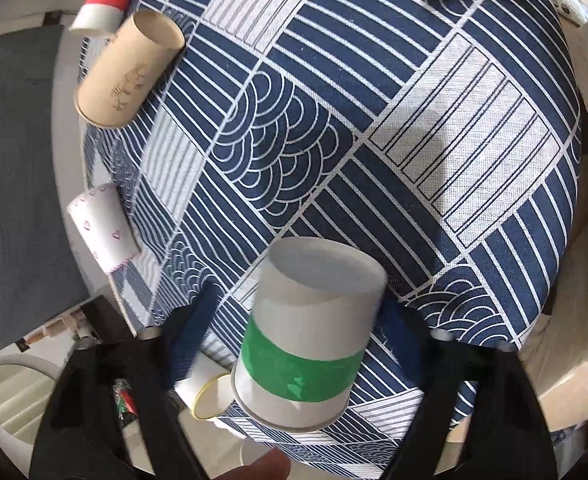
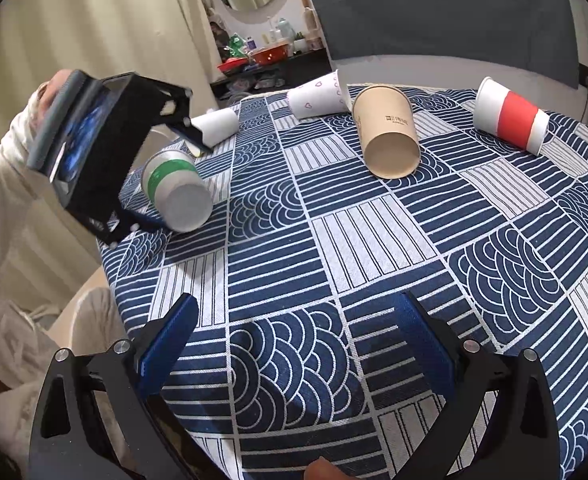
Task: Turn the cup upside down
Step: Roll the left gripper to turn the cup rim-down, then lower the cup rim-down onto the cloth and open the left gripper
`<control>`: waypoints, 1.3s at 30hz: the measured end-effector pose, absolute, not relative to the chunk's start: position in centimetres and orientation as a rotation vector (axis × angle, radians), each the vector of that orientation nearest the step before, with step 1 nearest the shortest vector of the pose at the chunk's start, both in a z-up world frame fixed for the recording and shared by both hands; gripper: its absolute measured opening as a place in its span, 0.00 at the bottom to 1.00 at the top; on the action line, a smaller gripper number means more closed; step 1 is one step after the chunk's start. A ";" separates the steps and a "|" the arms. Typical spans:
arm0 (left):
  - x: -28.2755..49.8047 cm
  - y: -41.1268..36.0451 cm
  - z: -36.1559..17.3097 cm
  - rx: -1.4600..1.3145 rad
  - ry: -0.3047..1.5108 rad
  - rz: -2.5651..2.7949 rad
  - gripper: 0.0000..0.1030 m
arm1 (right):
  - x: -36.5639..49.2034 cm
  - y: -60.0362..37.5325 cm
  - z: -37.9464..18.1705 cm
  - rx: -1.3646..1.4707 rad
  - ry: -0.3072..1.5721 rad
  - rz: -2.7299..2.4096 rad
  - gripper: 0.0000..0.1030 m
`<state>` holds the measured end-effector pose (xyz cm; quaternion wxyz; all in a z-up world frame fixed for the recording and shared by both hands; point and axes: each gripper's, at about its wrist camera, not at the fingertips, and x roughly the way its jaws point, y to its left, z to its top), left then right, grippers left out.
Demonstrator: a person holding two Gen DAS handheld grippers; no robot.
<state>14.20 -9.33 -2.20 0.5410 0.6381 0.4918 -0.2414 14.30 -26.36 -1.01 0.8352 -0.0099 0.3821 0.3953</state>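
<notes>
Your left gripper [image 1: 294, 320] has its blue pads set wide on either side of the green-banded cup [image 1: 306, 340], which lies tipped with its closed base facing away from the camera; the right-hand pad [image 1: 394, 332] sits against the cup's wall, while the other pad [image 1: 192, 328] stands off from it with tablecloth showing between, so you cannot tell from these views whether the cup is truly clamped. Seen from your right wrist, that same cup [image 2: 176, 190] is near the left edge of the table [image 2: 334, 240], base pointing toward the middle, with the left gripper [image 2: 162, 176] reaching over that edge around it. Your right gripper [image 2: 294, 344] hovers over the near edge with its jaws spread wide and nothing between them but patterned cloth. Just behind the green-banded cup, at the left edge, lies a plain white cup with a yellow rim [image 2: 216, 126]. Along the far edge, from left to right, lie a white cup with small hearts [image 2: 320, 96], touching or just beside it a brown paper cup [image 2: 386, 132] with its open mouth toward you, and well apart near the far right edge a red-banded cup [image 2: 510, 116].
</notes>
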 end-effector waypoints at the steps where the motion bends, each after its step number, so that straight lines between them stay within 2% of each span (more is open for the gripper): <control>1: 14.4 -9.3 -2.3 1.507 1.184 -0.579 0.58 | 14.3 -26.5 -1.1 -0.019 0.809 0.837 0.92; 6: 15.1 -9.6 -0.7 1.398 1.163 -0.622 0.58 | 14.2 -26.7 -1.2 -0.018 0.802 0.833 0.92; 17: 15.9 -10.1 4.4 1.122 0.945 -0.624 0.58 | 14.1 -25.7 0.7 -0.026 0.757 0.807 0.92; 25: 19.6 -9.0 7.6 0.716 0.819 -0.570 0.58 | 15.1 -24.6 2.2 -0.016 0.719 0.763 0.92; 39: 24.0 -7.2 6.8 0.251 0.685 -0.470 0.58 | 19.4 -24.7 3.1 0.028 0.621 0.614 0.92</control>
